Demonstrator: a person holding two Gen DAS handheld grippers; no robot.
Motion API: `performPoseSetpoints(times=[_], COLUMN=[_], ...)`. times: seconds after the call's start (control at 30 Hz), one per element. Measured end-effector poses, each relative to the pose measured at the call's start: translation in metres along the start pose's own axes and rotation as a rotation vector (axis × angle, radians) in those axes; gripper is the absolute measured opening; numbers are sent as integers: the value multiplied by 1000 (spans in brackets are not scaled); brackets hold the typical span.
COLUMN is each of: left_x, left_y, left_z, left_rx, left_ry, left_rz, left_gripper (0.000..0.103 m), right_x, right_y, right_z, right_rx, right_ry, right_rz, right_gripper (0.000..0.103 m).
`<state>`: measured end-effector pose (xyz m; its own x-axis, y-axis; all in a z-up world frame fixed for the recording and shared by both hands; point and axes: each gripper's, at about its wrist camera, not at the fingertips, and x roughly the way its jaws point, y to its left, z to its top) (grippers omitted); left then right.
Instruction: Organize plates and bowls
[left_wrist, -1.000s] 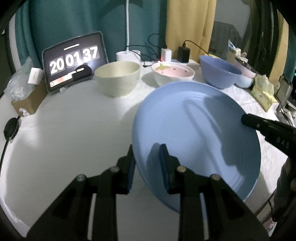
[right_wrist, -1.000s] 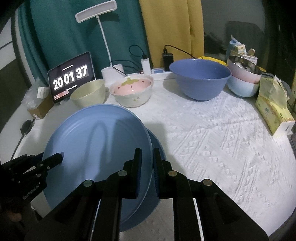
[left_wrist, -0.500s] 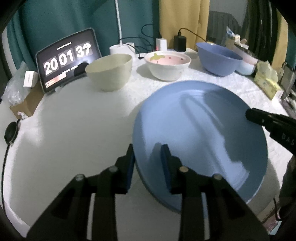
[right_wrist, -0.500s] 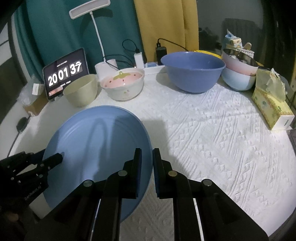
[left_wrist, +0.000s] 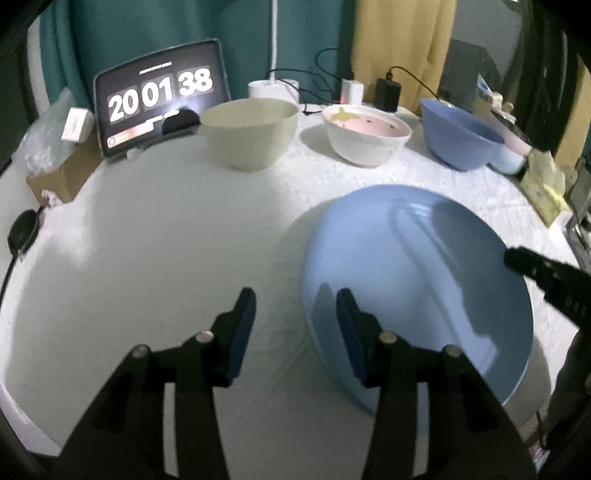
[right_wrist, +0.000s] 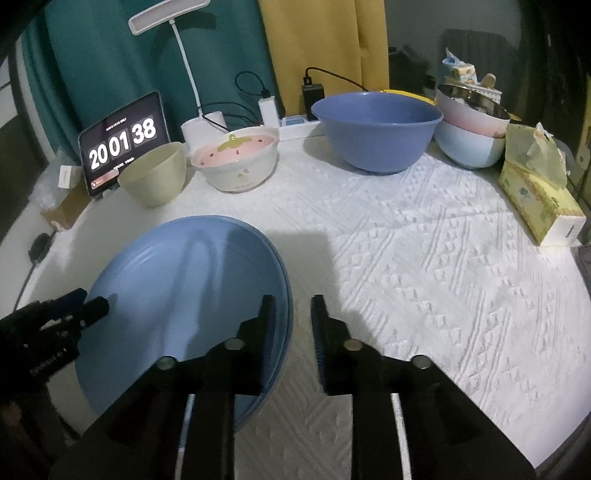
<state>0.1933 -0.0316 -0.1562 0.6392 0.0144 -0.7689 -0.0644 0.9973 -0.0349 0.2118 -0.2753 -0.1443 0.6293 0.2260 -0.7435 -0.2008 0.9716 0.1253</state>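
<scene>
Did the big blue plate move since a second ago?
Yes. The blue plate has come down: a second ago it was tilted above a second plate, and now it sits flat on that plate, farther below the cream bowl in the right wrist view.

A tablet (right_wrist: 123, 142) showing a flip-clock face leans at the back left of the white textured tabletop (right_wrist: 424, 258), with a small cardboard box (left_wrist: 61, 177) beside it. Behind, a white desk lamp (right_wrist: 168, 16) rises before teal (right_wrist: 92, 62) and yellow curtains (right_wrist: 325, 44), near plugged-in chargers (right_wrist: 313, 96). A yellow tissue box (right_wrist: 541, 206) sits at the right edge.
</scene>
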Motion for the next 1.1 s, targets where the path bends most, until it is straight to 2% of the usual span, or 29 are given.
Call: performPoseSetpoints(times=[0.27, 0.47, 0.6, 0.93, 1.1], left_x=[11, 18, 20, 22, 21], left_y=[6, 3, -4, -15, -6], left_z=[-1, 1, 2, 5, 6], left_rx=[-59, -52, -22, 23, 8], left_ry=[17, 20, -4, -18, -3], left_rz=[-35, -86, -90, -116, -143], left_gripper=[47, 48, 48, 45, 39], right_x=[8, 16, 19, 18, 18], right_y=[-1, -3, -1, 6, 10], right_z=[-7, -10, -10, -10, -8], right_rx=[27, 57, 72, 75, 70], right_ry=[39, 73, 76, 61, 52], right_rz=[26, 76, 123, 93, 73], right_gripper=[24, 35, 35, 36, 36])
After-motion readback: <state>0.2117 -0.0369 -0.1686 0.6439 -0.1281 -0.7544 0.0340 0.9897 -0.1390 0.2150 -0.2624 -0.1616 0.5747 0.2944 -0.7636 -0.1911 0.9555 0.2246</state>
